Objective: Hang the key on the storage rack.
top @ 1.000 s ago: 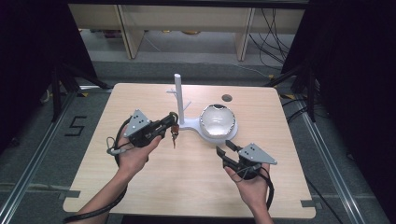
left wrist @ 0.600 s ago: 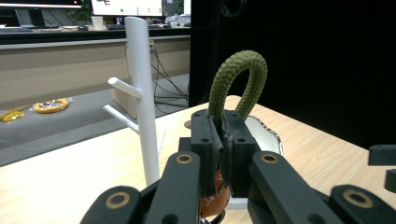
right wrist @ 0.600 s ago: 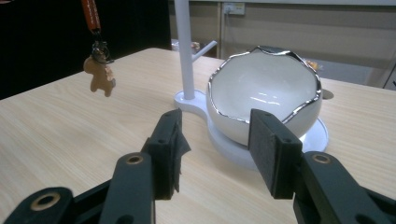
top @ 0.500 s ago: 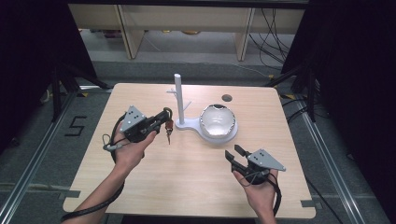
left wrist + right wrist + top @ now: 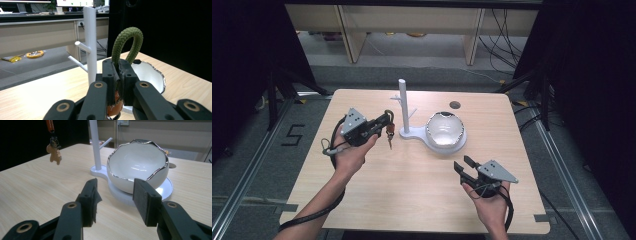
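Observation:
My left gripper [image 5: 387, 121] is shut on a keychain [image 5: 389, 136] and holds it above the table, just left of the white peg stand [image 5: 403, 107]. In the left gripper view the jaws pinch the keychain's green rope loop [image 5: 126, 41], which sticks up between them, with the stand [image 5: 90, 42] close behind. An orange strap and a gingerbread charm [image 5: 54, 153] dangle below. A white eggshell-shaped bowl [image 5: 445, 129] with a silver rim sits on the stand's base. My right gripper [image 5: 464, 165] hovers open near the front right, its jaws [image 5: 117, 195] facing the bowl [image 5: 138, 165] with nothing between them.
A round hole [image 5: 455, 105] lies in the wooden table [image 5: 412, 200] behind the bowl. Pale shelving stands beyond the table's far edge, and dark curtains flank both sides.
My left gripper has carried the keychain a little to the left and away from the stand. The right gripper has barely shifted and stays open.

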`<state>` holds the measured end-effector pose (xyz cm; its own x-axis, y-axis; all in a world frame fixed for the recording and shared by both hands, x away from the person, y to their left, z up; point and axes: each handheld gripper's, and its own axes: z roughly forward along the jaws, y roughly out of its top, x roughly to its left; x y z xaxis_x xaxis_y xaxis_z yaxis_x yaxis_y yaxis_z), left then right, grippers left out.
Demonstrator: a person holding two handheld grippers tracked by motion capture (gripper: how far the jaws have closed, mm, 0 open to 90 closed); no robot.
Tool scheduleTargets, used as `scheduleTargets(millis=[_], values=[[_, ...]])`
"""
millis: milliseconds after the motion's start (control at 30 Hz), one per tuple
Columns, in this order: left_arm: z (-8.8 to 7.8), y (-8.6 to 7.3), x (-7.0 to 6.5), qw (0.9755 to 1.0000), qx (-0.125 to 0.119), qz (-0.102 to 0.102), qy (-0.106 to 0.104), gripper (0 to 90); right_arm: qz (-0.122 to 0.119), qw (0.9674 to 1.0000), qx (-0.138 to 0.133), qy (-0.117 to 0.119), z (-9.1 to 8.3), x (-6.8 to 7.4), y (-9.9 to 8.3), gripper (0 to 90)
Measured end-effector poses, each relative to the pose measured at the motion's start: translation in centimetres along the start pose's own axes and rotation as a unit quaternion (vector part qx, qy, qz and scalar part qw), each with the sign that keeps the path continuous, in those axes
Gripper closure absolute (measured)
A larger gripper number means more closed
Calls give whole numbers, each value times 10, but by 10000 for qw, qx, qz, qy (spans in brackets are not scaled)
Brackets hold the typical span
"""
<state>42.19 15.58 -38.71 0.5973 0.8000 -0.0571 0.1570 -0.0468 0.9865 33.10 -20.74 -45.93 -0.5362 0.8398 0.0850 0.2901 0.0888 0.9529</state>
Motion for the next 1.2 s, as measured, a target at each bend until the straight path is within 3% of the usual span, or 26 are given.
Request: scheduleTargets(millis=[33, 167, 200, 233, 500, 600, 633, 667, 733, 833, 1200], values=[[1, 0, 2, 10000, 9, -1, 14, 841, -107, 9999, -52, -54, 0, -2, 0, 558], [5, 0, 7, 10000, 43, -27, 72, 842, -107, 9999, -14, 12, 0, -3, -1, 558], [6, 0, 8, 9999, 47, -53, 81, 842, -125, 9999, 26, -62, -1, -3, -1, 558], [7, 0, 9, 9999, 71, -21, 88, 841, -6, 10000, 75, -29, -1, -2, -1, 558], [17, 4, 18, 9997, 161, -54, 179, 841, 39, 10000, 47, -42, -1, -2, -2, 558], [21, 6, 21, 9996, 196, -63, 212, 841, -106, 9999, 37, -66, -1, -4, -3, 558], [23, 6, 22, 9995, 209, -56, 222, 841, -60, 9999, 37, -75, -1, -4, -3, 558], [24, 6, 23, 9995, 214, -67, 221, 841, 187, 9997, 111, -77, -2, 0, -3, 558], [26, 7, 24, 9994, 232, -74, 240, 841, 16, 9999, 62, -83, -1, -3, -3, 558], [29, 7, 25, 9993, 244, -76, 262, 841, 62, 10000, 22, 8, 0, -3, -3, 558], [35, 10, 27, 9992, 273, -76, 291, 841, -17, 10000, 17, -15, 0, -3, -3, 558]])
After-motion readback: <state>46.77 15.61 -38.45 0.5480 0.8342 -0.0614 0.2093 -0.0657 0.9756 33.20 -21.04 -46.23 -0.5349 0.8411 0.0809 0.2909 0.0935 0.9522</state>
